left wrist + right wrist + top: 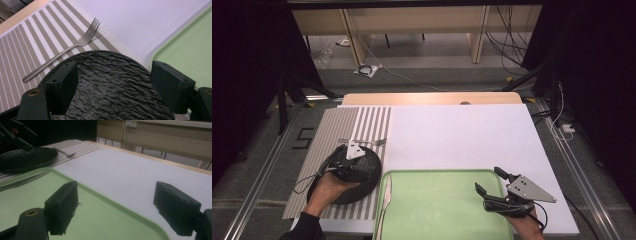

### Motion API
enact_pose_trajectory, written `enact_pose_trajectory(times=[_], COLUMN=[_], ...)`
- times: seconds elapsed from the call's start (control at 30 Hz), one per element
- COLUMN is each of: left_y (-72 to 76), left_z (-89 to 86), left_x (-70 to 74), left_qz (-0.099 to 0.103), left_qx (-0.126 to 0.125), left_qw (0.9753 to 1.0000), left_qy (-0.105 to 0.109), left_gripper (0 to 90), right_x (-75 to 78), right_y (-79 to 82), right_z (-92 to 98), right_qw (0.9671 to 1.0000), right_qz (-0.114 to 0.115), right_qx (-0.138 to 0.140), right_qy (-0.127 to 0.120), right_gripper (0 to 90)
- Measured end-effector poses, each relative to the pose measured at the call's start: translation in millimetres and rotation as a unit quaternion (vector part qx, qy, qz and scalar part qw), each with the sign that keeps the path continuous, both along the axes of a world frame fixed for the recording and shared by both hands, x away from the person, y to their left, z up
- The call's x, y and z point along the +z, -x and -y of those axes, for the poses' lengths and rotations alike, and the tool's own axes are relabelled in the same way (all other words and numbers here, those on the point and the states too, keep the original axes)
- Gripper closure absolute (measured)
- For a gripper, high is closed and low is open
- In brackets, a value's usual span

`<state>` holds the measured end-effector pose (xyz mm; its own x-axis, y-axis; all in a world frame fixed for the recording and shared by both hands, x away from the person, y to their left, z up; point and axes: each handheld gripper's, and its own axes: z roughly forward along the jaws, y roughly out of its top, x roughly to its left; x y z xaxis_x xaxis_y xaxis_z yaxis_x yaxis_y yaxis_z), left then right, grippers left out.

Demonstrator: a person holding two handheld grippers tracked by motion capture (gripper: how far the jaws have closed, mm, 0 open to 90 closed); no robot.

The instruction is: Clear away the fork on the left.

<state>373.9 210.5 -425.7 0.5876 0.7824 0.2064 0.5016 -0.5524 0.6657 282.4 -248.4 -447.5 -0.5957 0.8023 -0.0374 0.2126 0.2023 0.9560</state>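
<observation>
Lower left of the frame, left tongs (353, 156) gape over the black plate (371, 172); right tongs (490, 181) gape above the green tray (437, 210).

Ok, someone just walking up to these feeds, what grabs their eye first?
Probably the black textured plate on the striped placemat at the left, with the left tool open over it and a fork lying just beyond. Next, the big green tray at the near edge, a knife along its left side and the right tool open above its right part.
</observation>
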Motion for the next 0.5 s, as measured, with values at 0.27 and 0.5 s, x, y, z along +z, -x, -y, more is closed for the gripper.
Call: enact_pose_trajectory(times=[0.27,0.5], left_y=[-28.0,-53.7], left_z=[-8.6,-14.7], left_x=[-0.6,-0.8], left_qz=[-0.005,-0.028], left_qx=[0.009,0.012], left_qw=[0.9999,0.9994], left_qy=[-0.013,-0.017], left_gripper=[23.1,23.3], right_x=[0.0,0.0], right_y=[0.2,0.2], right_z=[0.0,-0.2], right_qw=[1.0,1.0], right_qz=[0.0,0.0], right_qx=[0.0,0.001], right_qy=[0.001,0.0], right_gripper=[20.8,20.8])
